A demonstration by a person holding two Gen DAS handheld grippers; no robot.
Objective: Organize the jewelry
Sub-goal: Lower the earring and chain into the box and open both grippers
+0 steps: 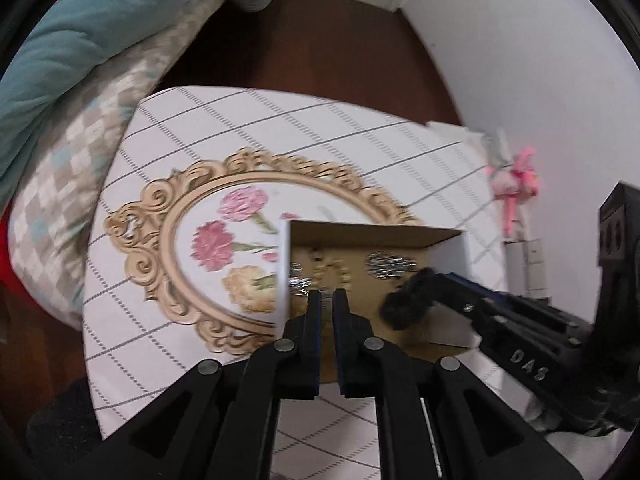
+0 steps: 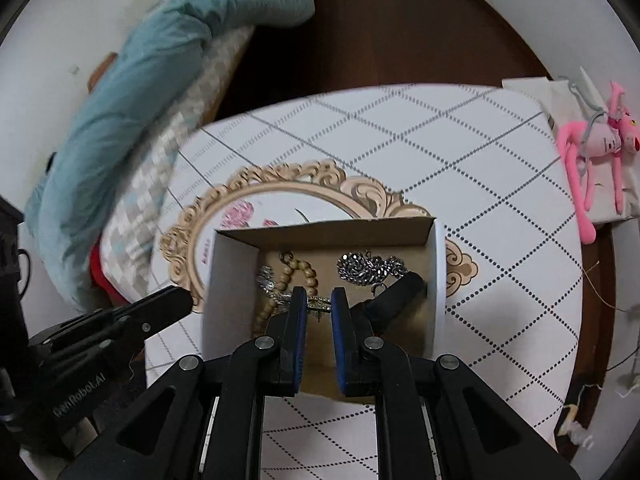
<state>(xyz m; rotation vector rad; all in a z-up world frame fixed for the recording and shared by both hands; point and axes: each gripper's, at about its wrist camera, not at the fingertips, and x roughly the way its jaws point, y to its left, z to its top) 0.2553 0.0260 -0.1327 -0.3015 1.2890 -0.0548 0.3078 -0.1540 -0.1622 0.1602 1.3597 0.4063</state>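
Two grippers at cardboard box (image 2: 439,280) on table (image 2: 500,208). Right gripper (image 2: 319,300) inside, jaws narrow, perhaps pinching thin chain (image 2: 320,302). Right view alone shows beads (image 2: 306,276), silver chain (image 2: 366,268). Left gripper (image 1: 327,300) narrowly parted, grip unclear.

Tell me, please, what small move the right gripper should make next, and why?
Probably close the right gripper a little. Its fingertips sit low inside the cardboard box, one on either side of a thin sparkly chain, and a gap shows between them, so the chain does not look pinched yet. Closing should secure it before any lift.
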